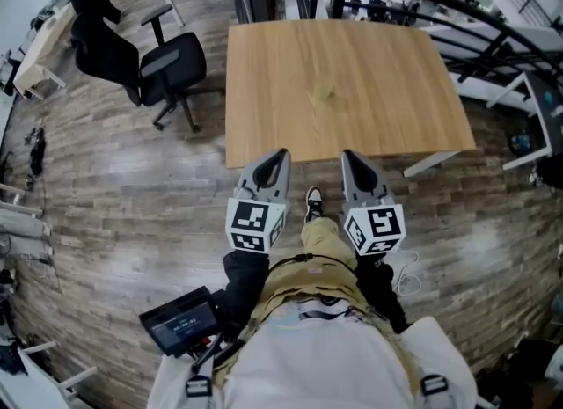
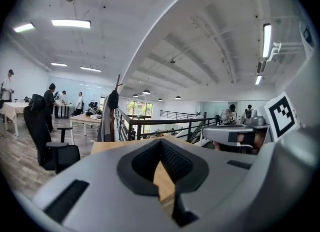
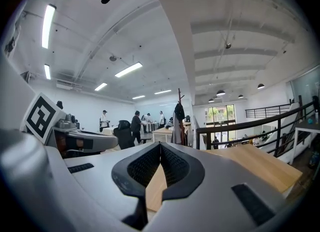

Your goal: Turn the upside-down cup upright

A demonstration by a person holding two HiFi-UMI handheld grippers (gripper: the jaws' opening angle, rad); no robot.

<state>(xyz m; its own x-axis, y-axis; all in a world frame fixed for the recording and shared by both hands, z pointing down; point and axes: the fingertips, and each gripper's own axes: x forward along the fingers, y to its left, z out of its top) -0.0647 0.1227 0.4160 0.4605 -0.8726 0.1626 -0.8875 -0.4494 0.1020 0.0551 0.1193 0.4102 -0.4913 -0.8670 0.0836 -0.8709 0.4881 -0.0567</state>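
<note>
The left gripper (image 2: 161, 145) has its jaws pressed together at the tips, nothing between them, and the right gripper (image 3: 160, 147) is closed and empty the same way. Both hang side by side at the near edge of the wooden worktop (image 1: 264, 91). The cup (image 1: 324, 92), a faint pale shape, sits near the worktop's middle, well apart from both. A black office chair (image 1: 167, 69) stands to the left.

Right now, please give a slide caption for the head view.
Left hand-held gripper and right hand-held gripper, both shut, held before a wooden table.
</note>
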